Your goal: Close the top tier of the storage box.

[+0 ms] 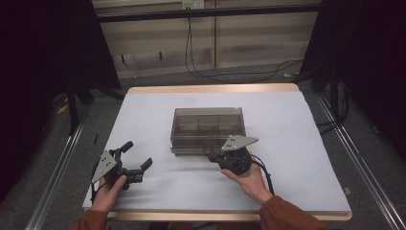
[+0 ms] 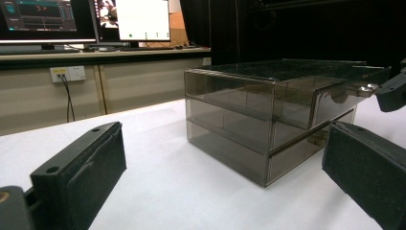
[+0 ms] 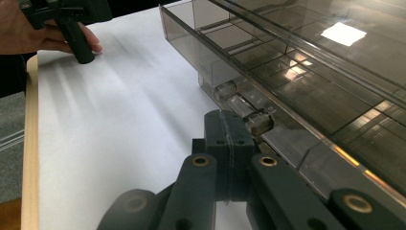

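White covering lies over the tabletop (image 1: 158, 110), with dark curtains at both sides and a pale wall with trailing cables beyond. Near the middle stands a smoky clear drawer box (image 1: 208, 128). At its near right corner the right gripper (image 1: 211, 154) has its fingers pressed together, their tips just beside a small clear handle (image 3: 249, 114) on the box's front; whether they pinch it cannot be told. Well apart, at the near left, the left gripper (image 1: 137, 155) rests in the person's hand with its fingers spread wide around nothing, pointing toward the box.
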A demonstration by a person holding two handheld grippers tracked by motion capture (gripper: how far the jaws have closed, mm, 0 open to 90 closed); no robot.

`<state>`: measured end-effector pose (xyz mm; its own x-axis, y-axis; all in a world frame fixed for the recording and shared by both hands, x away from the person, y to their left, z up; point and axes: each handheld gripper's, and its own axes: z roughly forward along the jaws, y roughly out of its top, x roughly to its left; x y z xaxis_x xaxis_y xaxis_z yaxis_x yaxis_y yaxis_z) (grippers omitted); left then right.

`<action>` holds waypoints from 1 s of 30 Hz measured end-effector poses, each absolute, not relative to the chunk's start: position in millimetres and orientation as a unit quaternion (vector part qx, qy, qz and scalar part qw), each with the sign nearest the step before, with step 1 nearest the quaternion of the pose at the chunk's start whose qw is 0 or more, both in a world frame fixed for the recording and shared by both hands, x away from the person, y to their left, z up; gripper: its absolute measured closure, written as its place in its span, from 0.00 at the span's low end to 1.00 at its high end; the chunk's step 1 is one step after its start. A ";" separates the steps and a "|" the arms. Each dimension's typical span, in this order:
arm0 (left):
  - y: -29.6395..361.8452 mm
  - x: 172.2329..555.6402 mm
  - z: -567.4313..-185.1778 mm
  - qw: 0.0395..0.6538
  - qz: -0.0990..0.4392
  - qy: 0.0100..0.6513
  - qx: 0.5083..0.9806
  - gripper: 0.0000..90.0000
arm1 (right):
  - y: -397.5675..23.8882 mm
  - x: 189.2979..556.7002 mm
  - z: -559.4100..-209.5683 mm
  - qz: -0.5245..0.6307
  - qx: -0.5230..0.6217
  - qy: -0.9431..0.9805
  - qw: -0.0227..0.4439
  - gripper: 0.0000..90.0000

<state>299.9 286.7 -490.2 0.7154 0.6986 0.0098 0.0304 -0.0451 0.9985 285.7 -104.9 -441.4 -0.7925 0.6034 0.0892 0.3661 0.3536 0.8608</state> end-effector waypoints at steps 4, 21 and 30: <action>286.7 300.0 -490.2 0.636 0.262 0.270 0.673 0.01 | -106.9 288.2 -441.2 0.486 0.299 0.812 0.124 1.00; 286.7 300.0 -490.2 0.636 0.262 0.270 0.673 0.01 | -107.3 294.1 -444.2 0.489 0.308 0.805 0.132 1.00; 286.7 300.0 -490.2 0.636 0.263 0.271 0.673 0.01 | -107.9 297.9 -445.0 0.496 0.313 0.799 0.134 1.00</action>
<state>300.0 286.7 -490.2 0.7147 0.6994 0.0095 0.0308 -0.0450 0.9985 297.9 -107.9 -445.0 -0.7686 0.6324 0.0963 0.3668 0.3124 0.8762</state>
